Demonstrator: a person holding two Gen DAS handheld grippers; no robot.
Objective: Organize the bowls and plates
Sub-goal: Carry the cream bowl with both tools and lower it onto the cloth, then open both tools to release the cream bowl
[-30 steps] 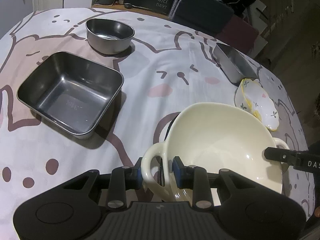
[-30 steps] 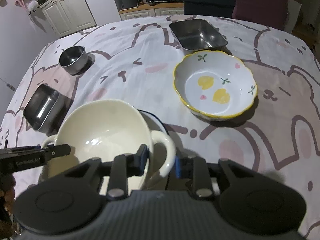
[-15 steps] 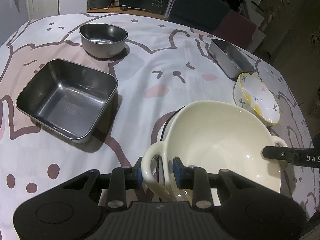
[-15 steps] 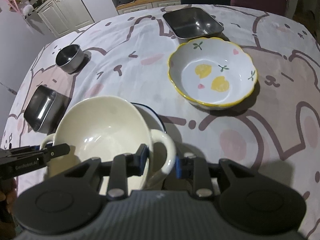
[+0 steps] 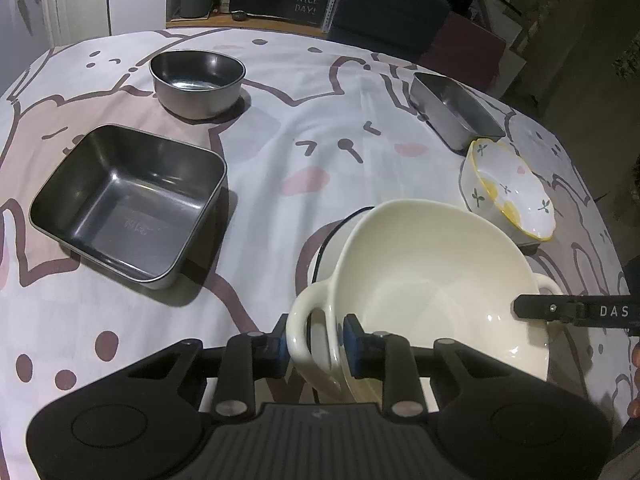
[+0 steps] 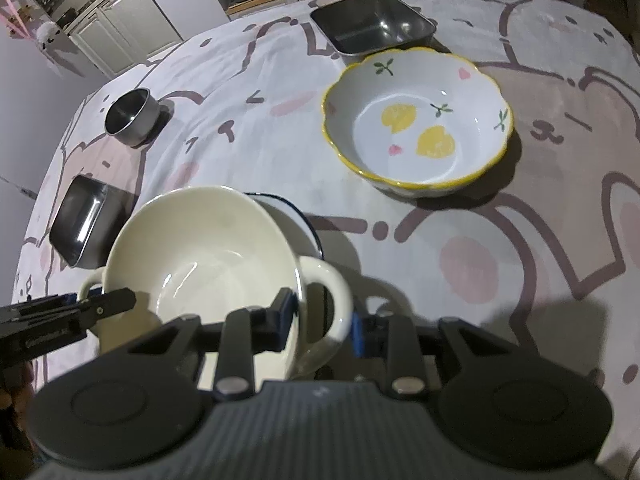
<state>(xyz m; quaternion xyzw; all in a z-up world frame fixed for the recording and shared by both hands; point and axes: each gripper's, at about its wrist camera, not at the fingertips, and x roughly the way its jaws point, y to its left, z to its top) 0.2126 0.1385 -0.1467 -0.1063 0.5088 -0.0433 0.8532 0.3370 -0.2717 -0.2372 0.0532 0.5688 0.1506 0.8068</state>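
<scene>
A cream bowl [image 5: 432,280] with two loop handles is tilted over a white dish with a dark blue rim [image 5: 332,236]; I cannot tell whether they touch. My left gripper [image 5: 316,342] has its blue pads on the bowl's near handle, the jaws closing slightly. In the right wrist view my right gripper [image 6: 322,322] is shut on the opposite handle of the cream bowl [image 6: 208,248], and the blue-rimmed dish [image 6: 296,224] peeks out behind it. Each gripper's finger shows at the other view's edge.
A square steel pan [image 5: 128,200] and a round steel bowl [image 5: 196,80] sit left of the cream bowl. A floral bowl with a yellow rim [image 6: 416,120] and a steel tray [image 6: 372,20] stand beyond it. The cartoon-print tablecloth [image 5: 320,128] covers the table.
Both grippers keep hold of the cream bowl's handles. The right wrist has rolled a little, so the floral bowl sits higher and further right in its view.
</scene>
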